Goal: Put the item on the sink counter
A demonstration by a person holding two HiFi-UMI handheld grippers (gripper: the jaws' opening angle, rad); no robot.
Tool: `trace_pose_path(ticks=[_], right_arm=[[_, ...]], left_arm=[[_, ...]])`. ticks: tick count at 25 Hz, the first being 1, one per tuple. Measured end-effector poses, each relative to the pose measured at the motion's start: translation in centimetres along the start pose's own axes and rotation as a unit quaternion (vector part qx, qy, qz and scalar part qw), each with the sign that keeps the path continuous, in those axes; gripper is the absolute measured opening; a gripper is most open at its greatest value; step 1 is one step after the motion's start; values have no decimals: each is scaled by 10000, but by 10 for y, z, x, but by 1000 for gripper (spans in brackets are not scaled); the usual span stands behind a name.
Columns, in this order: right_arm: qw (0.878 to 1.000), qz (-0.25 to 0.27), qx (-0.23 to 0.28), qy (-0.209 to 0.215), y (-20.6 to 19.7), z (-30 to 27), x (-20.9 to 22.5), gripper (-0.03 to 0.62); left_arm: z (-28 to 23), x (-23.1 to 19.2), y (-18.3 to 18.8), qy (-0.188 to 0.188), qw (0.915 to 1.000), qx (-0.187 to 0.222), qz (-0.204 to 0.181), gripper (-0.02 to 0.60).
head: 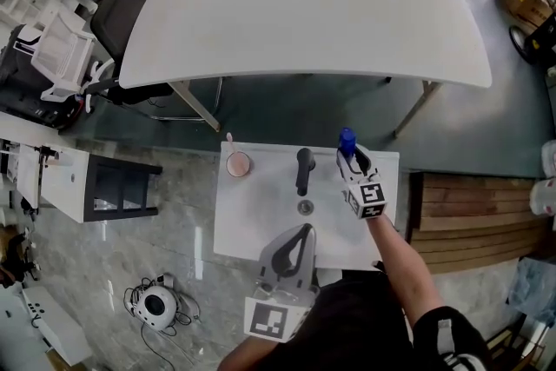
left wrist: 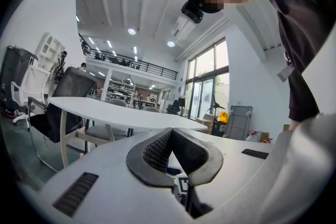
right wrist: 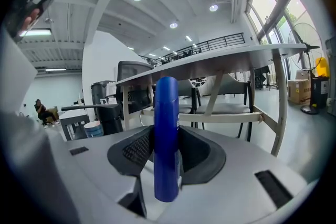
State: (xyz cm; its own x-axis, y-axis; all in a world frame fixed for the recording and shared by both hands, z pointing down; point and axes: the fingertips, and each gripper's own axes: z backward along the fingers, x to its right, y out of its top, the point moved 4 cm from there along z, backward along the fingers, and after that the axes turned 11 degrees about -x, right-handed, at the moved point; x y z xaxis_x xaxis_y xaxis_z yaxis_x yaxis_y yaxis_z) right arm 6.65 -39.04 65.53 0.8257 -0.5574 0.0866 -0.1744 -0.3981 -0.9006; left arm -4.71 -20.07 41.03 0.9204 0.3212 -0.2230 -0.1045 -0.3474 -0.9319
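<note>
Between the jaws of the right gripper (right wrist: 167, 150), a tall blue plastic bottle (right wrist: 166, 128) stands clamped upright, a grip only that gripper's view shows. From the head view, it sits at the upper right of the white sink counter (head: 261, 217). The left gripper (left wrist: 171, 136), lower centre, has its jaws closed on nothing. A pink cup (head: 238, 163) beside the black faucet (head: 304, 169) holds a thin stick.

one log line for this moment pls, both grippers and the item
right gripper: shut on blue bottle, upright | bottle: over right rear of sink counter, contact unclear | left gripper: shut, empty
</note>
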Motion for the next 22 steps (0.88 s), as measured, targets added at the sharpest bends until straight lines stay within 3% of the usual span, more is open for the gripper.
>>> trace_pose_path(ticks=[22], right_arm=[[9994,334,-20,110,-28,-5,-9,143]], left_arm=[[-3,0,-9,24,10000,-58,57,15]])
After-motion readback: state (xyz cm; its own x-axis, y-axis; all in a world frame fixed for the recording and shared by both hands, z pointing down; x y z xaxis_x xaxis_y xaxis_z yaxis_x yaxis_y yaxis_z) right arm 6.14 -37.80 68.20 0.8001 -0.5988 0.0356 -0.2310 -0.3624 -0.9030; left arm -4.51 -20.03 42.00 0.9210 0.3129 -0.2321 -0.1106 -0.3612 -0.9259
